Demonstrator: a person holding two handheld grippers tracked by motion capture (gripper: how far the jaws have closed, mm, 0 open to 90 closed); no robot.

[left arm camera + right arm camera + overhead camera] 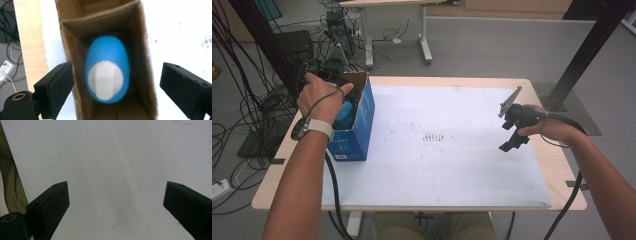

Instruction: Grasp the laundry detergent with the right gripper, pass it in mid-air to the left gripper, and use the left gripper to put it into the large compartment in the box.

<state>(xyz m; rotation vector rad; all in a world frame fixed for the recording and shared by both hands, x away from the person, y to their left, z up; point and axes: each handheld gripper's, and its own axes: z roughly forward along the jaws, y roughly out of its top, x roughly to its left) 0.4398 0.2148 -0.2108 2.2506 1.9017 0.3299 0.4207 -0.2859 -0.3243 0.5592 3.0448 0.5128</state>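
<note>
High view first, from the left: the person's left hand (319,97) is raised over the open top of a blue cardboard box (362,125) that stands near the table's (412,81) left edge, beside the white sheet (452,150) covering most of the tabletop. The forearm runs up from the bottom edge, a watch (307,127) on the wrist, knuckles turned upward. The left gripper (116,77) is pointed straight down into the box; in the left gripper view its two black jaws stand wide apart, one on each outer side of the box walls, pressing on nothing. Between the brown inner walls lies a blue egg-shaped object (107,62) with a white round cap (106,78) facing the camera, resting loose in the box's front compartment; a cardboard divider crosses behind it. A sliver of the same blue shows under the hand in the high view.

Over on the right, the right hand (547,127) holds the right gripper (511,142) above the sheet's right part, tilted down and inward, well apart from the box. In the right gripper view its jaws are spread, with bare white sheet between them.
</note>
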